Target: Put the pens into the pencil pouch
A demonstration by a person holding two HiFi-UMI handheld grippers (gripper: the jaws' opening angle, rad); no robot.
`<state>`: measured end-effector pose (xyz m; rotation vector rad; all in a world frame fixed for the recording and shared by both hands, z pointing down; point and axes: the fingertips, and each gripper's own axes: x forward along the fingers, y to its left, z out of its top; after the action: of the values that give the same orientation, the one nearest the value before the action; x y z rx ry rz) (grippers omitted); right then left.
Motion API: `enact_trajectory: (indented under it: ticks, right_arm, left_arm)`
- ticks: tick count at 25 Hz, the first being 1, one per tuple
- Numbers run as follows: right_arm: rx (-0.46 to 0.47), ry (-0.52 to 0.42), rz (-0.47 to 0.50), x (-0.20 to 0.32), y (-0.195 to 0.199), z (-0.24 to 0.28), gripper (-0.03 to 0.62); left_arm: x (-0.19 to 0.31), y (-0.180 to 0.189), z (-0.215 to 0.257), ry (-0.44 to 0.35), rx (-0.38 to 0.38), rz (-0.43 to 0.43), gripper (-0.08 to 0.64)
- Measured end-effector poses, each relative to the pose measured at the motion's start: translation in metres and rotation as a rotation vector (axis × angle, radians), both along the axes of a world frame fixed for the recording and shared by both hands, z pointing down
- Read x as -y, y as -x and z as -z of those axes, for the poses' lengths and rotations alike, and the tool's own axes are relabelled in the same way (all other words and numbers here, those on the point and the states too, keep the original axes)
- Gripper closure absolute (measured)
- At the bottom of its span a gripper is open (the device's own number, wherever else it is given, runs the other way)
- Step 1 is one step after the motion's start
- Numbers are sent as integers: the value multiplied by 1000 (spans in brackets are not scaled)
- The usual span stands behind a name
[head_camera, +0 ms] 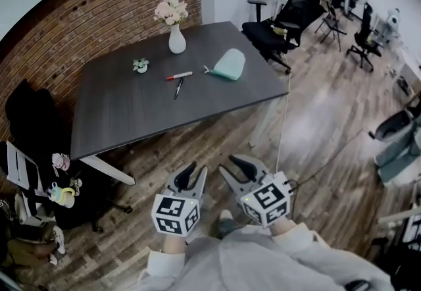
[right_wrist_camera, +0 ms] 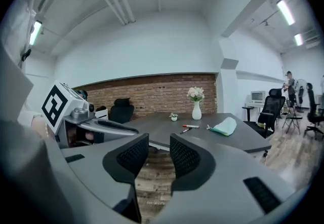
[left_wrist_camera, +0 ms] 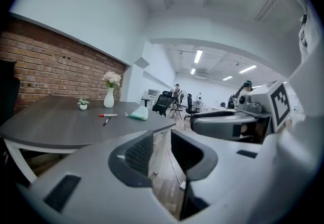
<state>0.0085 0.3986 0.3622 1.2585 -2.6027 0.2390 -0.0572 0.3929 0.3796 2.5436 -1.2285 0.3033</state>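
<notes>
Dark worktop (head_camera: 125, 118) carried all task items. Left tool (head_camera: 196, 171) and right tool (head_camera: 230, 164) hung side by side, well apart from it, each with jaws spread and nothing between. Mint pencil pouch (head_camera: 229, 63) lay near the worktop's right edge. Red pen (head_camera: 179, 76) lay just left of the pouch, with black pen (head_camera: 178, 88) beside it.

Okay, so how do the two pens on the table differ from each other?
The red pen is red with a pale section; the black pen is dark all over. The red pen lies crosswise, pointing towards the pencil pouch; the black pen lies almost at right angles to it, nearer the front edge of the table. Both lie flat on the table, outside the pouch.
</notes>
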Motion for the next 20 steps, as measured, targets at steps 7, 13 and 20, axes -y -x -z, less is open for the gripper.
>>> enact_trajectory:
  ticks: [7, 13, 20]
  right_arm:
    - [4, -25, 8, 65, -33, 0, 469]
    - [-1, 22, 7, 96, -56, -11, 469]
    - [20, 79, 45, 118, -48, -32, 469]
  left_arm:
    - [59, -27, -3, 2, 25, 34, 466]
    - [79, -38, -15, 42, 48, 27, 466]
    - [115, -45, -27, 77, 47, -2, 466]
